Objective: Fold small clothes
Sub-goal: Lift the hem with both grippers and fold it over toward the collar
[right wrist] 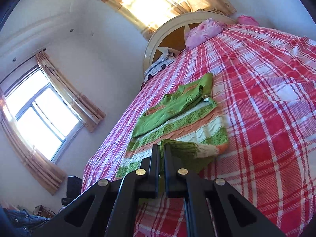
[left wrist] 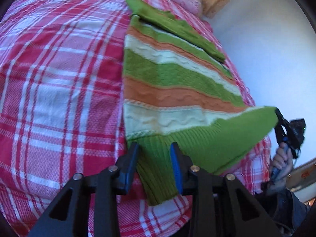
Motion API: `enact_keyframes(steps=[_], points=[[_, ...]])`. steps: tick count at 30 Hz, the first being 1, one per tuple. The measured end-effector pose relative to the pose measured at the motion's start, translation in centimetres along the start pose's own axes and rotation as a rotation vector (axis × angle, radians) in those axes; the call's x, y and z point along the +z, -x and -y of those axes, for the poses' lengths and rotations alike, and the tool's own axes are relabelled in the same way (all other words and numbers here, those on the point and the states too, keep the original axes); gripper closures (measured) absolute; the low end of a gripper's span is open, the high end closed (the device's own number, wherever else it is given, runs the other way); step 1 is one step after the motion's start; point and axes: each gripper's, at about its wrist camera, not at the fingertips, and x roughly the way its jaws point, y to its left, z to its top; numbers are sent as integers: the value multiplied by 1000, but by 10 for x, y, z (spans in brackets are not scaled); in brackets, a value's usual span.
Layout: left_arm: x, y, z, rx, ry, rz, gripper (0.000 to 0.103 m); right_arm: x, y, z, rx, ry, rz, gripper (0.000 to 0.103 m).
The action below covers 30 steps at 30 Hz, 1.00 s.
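A striped green, orange and cream knit sweater lies on a red and white plaid bedspread, with a green sleeve folded across its body. My left gripper is open just above the bed, and the green ribbed hem lies loose between its fingers. My right gripper is shut on the hem's other corner. In the left wrist view the right gripper holds that corner lifted and stretched past the bed's edge, with a hand on its grip.
The bed's side edge runs close along the sweater's right side, next to a white wall. A pink pillow and a round headboard are at the far end. Curtained windows face the bed.
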Motion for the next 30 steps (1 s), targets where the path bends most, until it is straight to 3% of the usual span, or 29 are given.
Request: enact_keyframes(steps=[2,7,12,14,20,22,25,28,30], points=[[0,0,1,52,1,22,50,-3,-1,0,8,3,-4,99],[-7,6,2,83,-2,52,35,-11,0,2,13,5,-13,99],[-14,0,9,83,-22,66,35,-15,0,9,22,-17,-16,99],[-11,-5,16,32,-19,50,39,-17,0,11,26,-25,-17,99],[-10,-7,11,14,9,61,45,-19,1,13,33,-28,-19,99],[-13,-2,6,35,8,60,61,-20,1,14,31,-30,-23,99],[-19,2,5,62,-4,61,74,-23,0,17,29,-34,-33,99],[-18,6,6,68,7,78,83,-28,-3,20,26,-41,-49,99],[-15,5,7,37,6,78,84,-30,-5,20,25,-41,-56,99]])
